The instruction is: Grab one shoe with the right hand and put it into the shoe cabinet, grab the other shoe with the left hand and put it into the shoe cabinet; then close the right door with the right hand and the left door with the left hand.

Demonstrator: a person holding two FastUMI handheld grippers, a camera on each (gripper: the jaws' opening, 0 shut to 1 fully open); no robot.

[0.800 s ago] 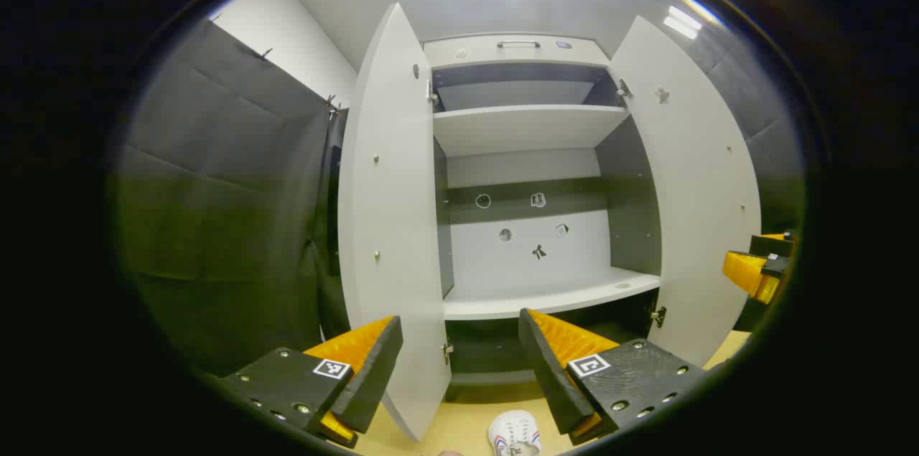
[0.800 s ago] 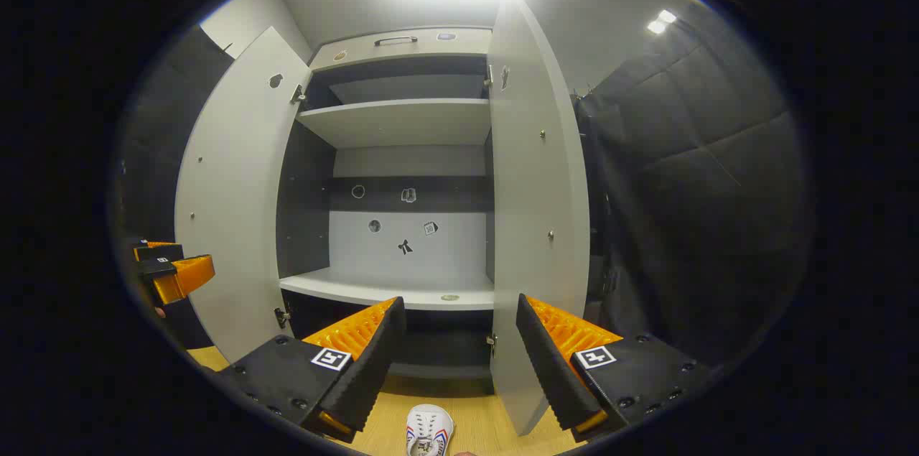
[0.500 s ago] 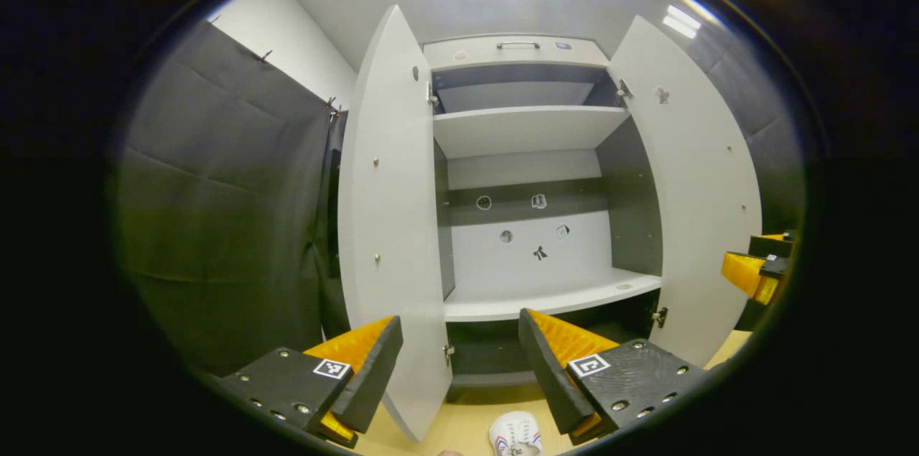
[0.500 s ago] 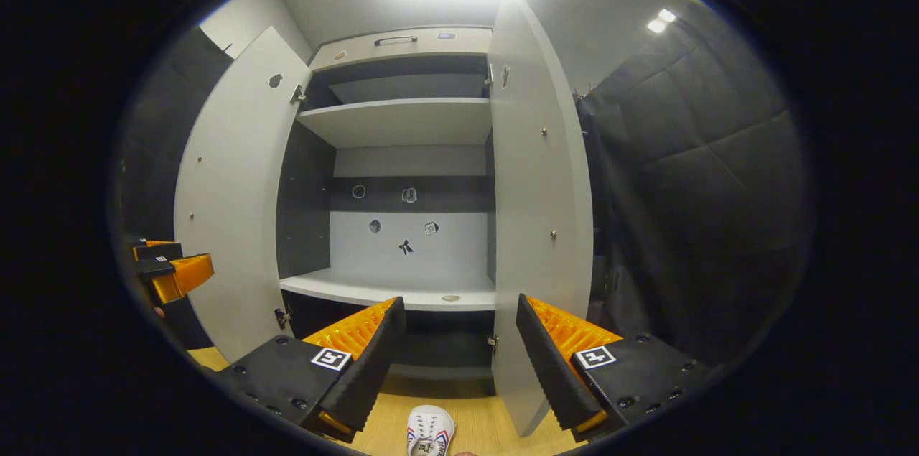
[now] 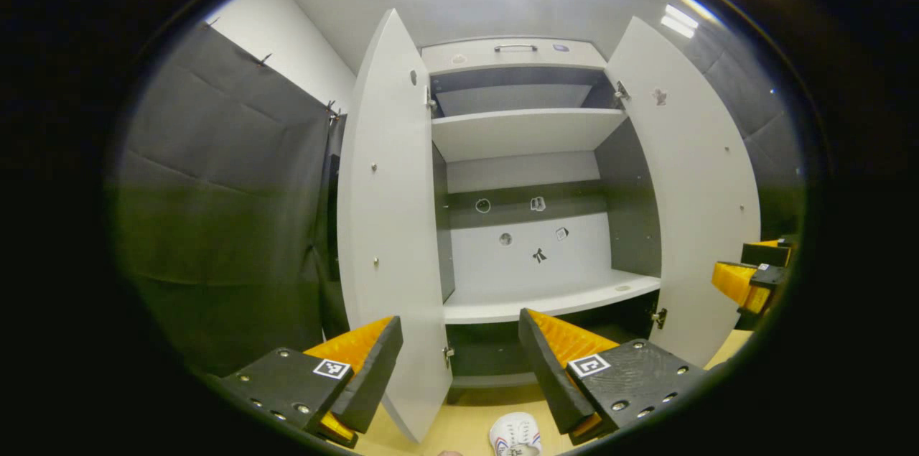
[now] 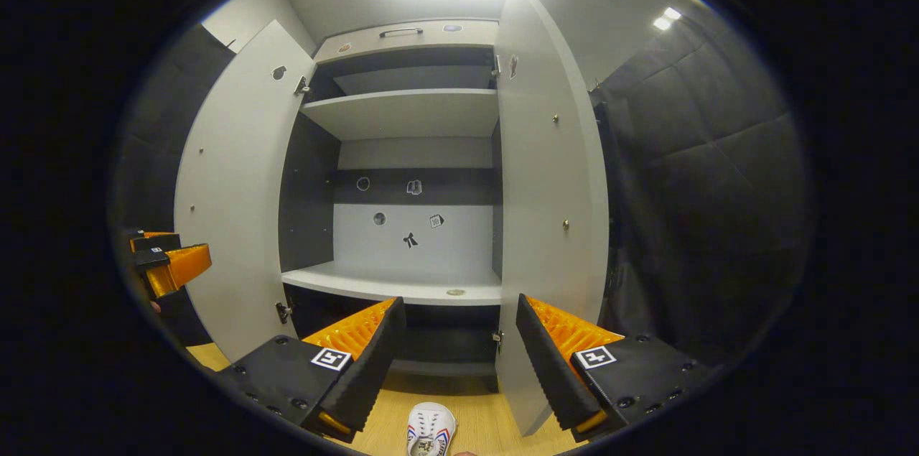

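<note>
clearly the risks lay in the reach down: both grippers hung in front of the open shoe cabinet (image 5: 531,176), and the white shoe (image 6: 429,434) sat on the wooden floor (image 6: 481,420) just below, at the bottom edge of each view. the right gripper (image 6: 456,355) held its jaws wide with nothing between them, and so did the left gripper (image 5: 459,363). the right door (image 6: 549,212) stood close beside the right gripper's path, so a careless drop toward the shoe could have knocked it; the left door (image 5: 391,226) posed the same hazard on the other side. against the earlier frames, the right gripper view had tilted and shifted slightly, the cabinet sitting a little higher, while the left gripper view had hardly changed.
</note>
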